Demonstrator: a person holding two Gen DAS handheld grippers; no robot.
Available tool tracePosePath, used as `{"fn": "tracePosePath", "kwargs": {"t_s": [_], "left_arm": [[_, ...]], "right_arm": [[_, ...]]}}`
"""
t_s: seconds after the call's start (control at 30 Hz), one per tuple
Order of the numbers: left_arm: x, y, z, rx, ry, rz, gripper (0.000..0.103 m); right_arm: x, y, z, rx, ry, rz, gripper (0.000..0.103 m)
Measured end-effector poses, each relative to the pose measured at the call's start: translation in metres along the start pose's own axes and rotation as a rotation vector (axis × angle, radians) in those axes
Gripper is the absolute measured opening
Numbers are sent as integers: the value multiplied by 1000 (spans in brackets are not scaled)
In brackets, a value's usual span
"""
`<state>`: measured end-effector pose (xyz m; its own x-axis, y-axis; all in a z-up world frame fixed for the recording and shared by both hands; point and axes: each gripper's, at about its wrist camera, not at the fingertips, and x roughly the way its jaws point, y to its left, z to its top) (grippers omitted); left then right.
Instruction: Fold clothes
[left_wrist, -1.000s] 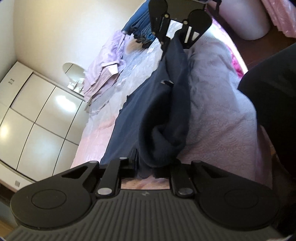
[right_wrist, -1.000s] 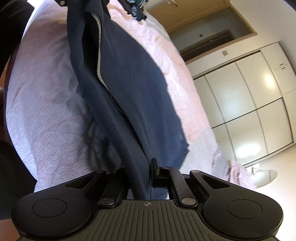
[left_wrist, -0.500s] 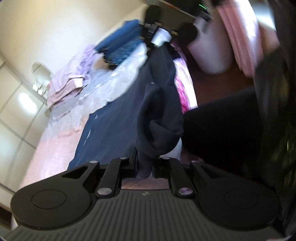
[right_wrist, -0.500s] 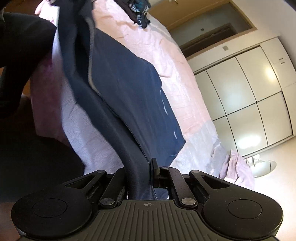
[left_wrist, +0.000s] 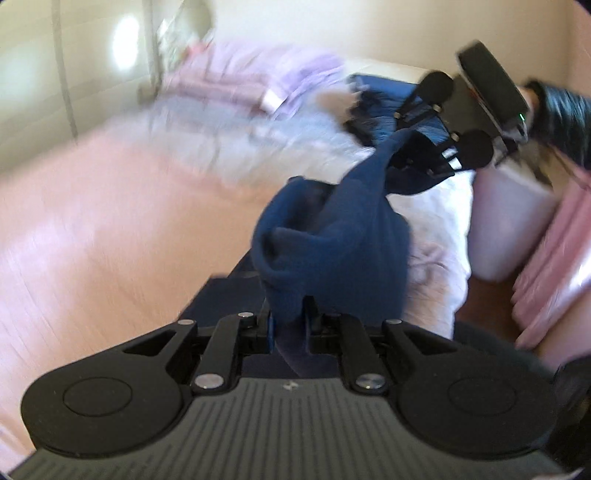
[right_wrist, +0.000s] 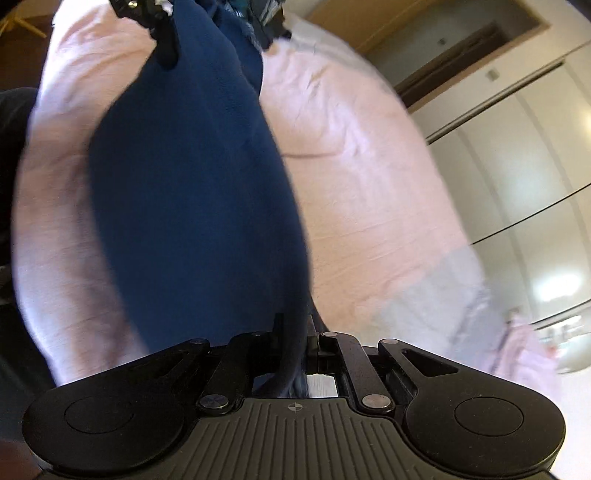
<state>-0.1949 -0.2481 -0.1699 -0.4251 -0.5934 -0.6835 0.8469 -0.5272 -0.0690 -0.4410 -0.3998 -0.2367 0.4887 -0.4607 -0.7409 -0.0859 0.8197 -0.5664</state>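
A bed (right_wrist: 362, 155) under a pale pink cover fills both views, with white wardrobe doors (right_wrist: 524, 192) behind it. We count one navy garment (right_wrist: 192, 192), stretched in the air above the cover between two grippers. The left gripper (left_wrist: 290, 325) has its fingers clenched on a bunched, rolled fold of the cloth, which spills over and hides the fingertips. The right gripper (right_wrist: 295, 332) pinches a thin edge of the same garment, its fingers nearly together; seen from the left wrist, it hangs at the far end of the cloth, held by a hand in a dark sleeve (left_wrist: 565, 114). Around this we see one heap of lilac clothes (left_wrist: 258, 81) and one heap of blue clothes (left_wrist: 373, 110) at the far end of the bed, both blurred. A white tub (left_wrist: 506, 221) stands beside the bed. The garment blocks much of the cover from the right wrist.
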Motion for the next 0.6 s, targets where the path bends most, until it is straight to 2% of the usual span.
{"fn": "tracePosePath", "kwargs": {"t_s": [0.17, 0.23, 0.3, 0.33, 0.37, 0.4, 0.43, 0.47, 0.6], "left_arm": [[79, 76, -17, -177, 90, -51, 18], [98, 91, -27, -236, 88, -76, 20], [99, 99, -34, -290, 59, -99, 25], [98, 100, -36, -307, 49, -106, 26], [96, 102, -39, -319, 41, -107, 29], [94, 103, -41, -331, 33, -108, 32], [94, 106, -41, -345, 26, -106, 33], [94, 108, -41, -359, 20, -105, 34], [101, 112, -39, -400, -3, -102, 34]], "right_arm": [[87, -32, -5, 77, 55, 126, 3], [113, -37, -14, 135, 60, 158, 3], [123, -45, -24, 238, 42, 170, 7], [122, -51, -30, 311, 21, 178, 11], [117, -58, -37, 395, -7, 188, 32], [111, -64, -46, 481, -34, 193, 58], [104, -70, -56, 562, -61, 197, 68], [98, -73, -68, 641, -91, 212, 73], [82, -80, -111, 931, -193, 269, 73]]}}
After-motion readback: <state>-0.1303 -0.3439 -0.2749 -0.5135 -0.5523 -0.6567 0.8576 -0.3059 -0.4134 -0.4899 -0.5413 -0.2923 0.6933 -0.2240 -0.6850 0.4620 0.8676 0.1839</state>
